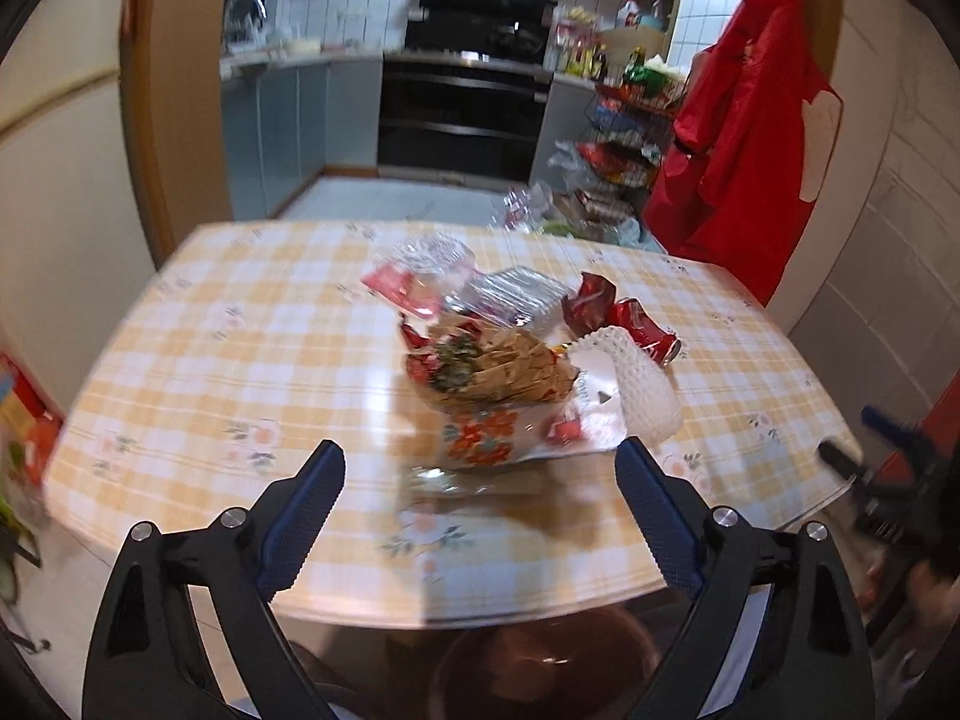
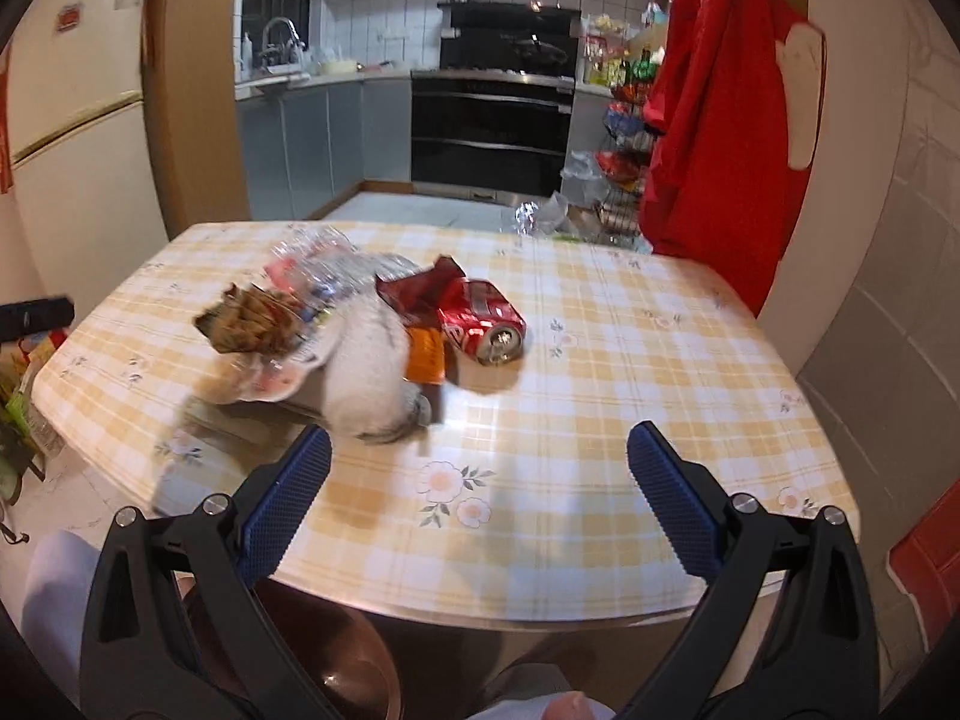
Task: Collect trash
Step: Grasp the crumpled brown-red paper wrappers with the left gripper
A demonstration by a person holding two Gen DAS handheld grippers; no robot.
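Yellow-and-white checked tablecloth with small flower prints covers a rounded table, glossy, some glare near the middle. Trash sits in one loose heap around the table's centre — a brown crumpled wrapper on top of a floral-printed paper, a white foam fruit net touching its right side, a crushed red can lying on its side just behind the net with its opening facing the camera, a torn red foil wrapper against the can, an orange packet wedged between net and can, and clear plastic packaging at the back of the heap. Left gripper hangs above the near table edge, jaws spread wide, nothing between them, heap straight ahead. Right gripper is also spread wide and empty, over the near edge, with the foam net just ahead of its left finger. Both views blurred, heap details soft. Room behind — kitchen with a black oven under a range hood, grey-blue cabinets, white tiled wall, sink with faucet at the left counter. Red apron hangs at the right by a wire rack of packets. Cream fridge stands far left in the right wrist view. Brown round bin rim shows below the table edge.
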